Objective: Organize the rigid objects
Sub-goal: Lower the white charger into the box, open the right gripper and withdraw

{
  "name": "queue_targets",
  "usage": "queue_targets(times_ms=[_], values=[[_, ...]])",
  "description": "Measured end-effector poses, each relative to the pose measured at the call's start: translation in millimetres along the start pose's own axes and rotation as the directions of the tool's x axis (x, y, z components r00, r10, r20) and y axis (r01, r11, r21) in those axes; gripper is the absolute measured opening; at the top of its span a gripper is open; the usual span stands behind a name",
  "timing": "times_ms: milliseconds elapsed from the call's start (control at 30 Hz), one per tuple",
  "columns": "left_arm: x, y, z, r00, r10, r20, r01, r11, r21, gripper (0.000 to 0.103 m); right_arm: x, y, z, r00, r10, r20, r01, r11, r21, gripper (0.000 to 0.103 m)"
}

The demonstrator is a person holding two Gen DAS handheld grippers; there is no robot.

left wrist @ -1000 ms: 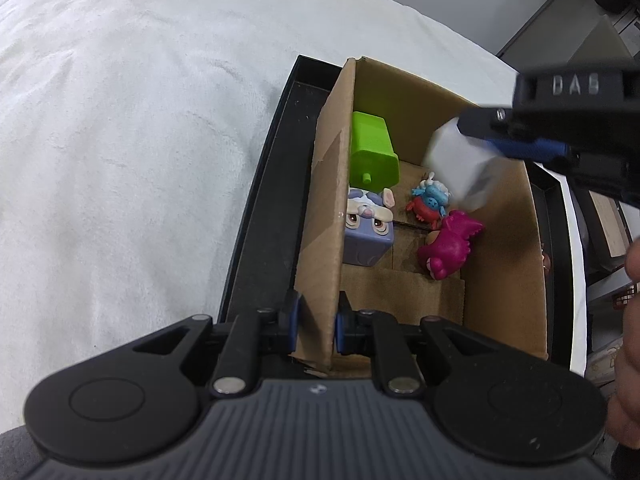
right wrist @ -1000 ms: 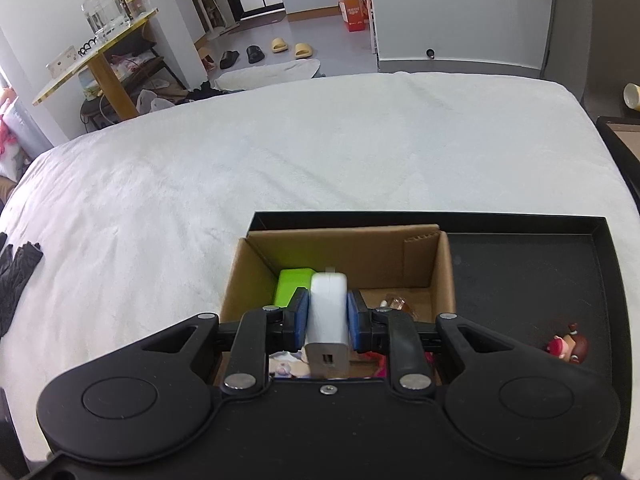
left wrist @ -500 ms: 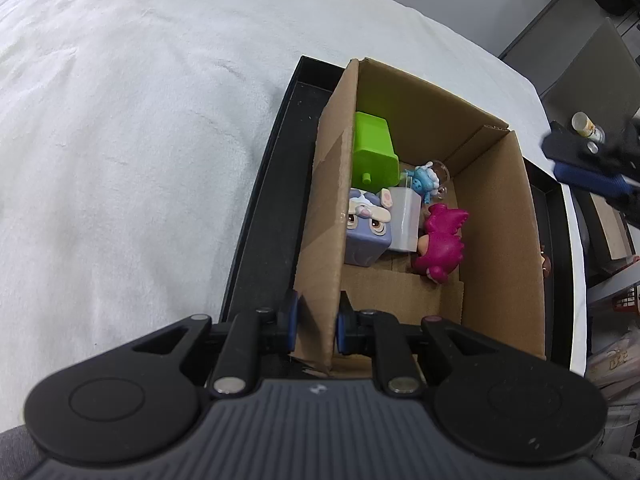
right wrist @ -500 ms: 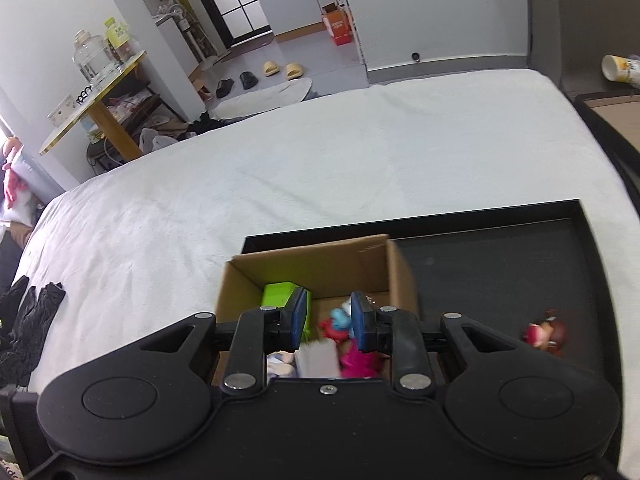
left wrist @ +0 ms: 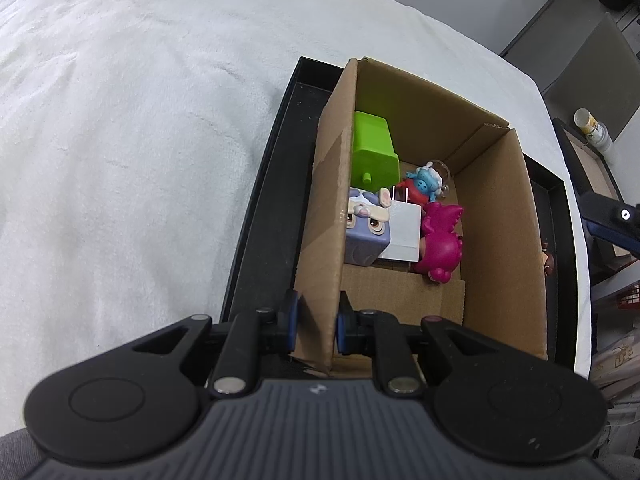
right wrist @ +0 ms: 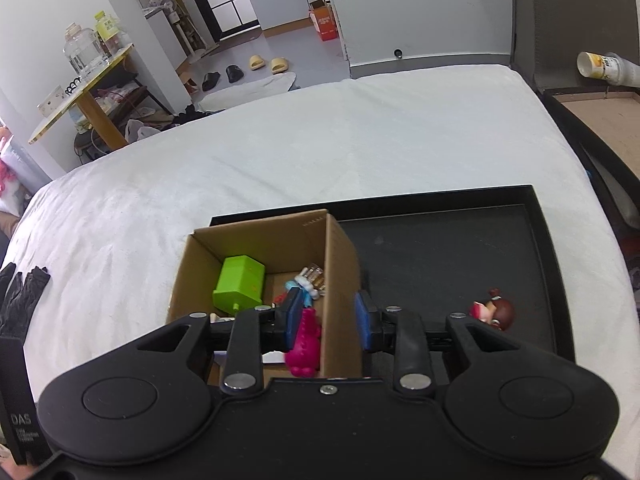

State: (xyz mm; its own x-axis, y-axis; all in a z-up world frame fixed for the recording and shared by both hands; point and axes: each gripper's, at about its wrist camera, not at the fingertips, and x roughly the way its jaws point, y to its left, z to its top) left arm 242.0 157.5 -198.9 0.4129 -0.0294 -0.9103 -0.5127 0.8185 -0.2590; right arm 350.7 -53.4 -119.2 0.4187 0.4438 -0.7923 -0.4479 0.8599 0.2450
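A cardboard box (left wrist: 500,216) stands in a black tray (right wrist: 448,248) on a white bed. My left gripper (left wrist: 314,326) is shut on the box's near left wall. Inside lie a green block (left wrist: 374,148), a purple cube toy (left wrist: 366,232), a white charger (left wrist: 402,234), a magenta dinosaur (left wrist: 440,240) and a blue-and-red figure (left wrist: 424,184). My right gripper (right wrist: 327,316) is open and empty above the box's right wall (right wrist: 340,280). A small red-haired figurine (right wrist: 494,312) lies on the tray to the right of the box.
The white bed (right wrist: 320,140) surrounds the tray. Black gloves (right wrist: 20,292) lie at its left edge. A side table with a cup (right wrist: 600,66) stands at the right. Beyond the bed are floor, slippers and a cluttered table (right wrist: 80,88).
My right gripper let go of the white charger, which now lies in the box between the purple cube and the dinosaur. The gripper opened and drew back to the right.
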Motion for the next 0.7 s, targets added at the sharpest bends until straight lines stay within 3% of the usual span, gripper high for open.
queue_targets(times_ms=[200, 700], values=[[-1, -2, 0, 1.0, 0.009, 0.001, -0.009, 1.0, 0.002, 0.017, -8, -19, -3, 1.0, -0.009, 0.01, 0.009, 1.0, 0.008, 0.043], [0, -6, -1, 0.999, 0.034, 0.005, -0.034, 0.999, 0.005, 0.016, -6, -73, -8, 1.0, -0.017, 0.008, 0.016, 0.995, 0.095, 0.052]])
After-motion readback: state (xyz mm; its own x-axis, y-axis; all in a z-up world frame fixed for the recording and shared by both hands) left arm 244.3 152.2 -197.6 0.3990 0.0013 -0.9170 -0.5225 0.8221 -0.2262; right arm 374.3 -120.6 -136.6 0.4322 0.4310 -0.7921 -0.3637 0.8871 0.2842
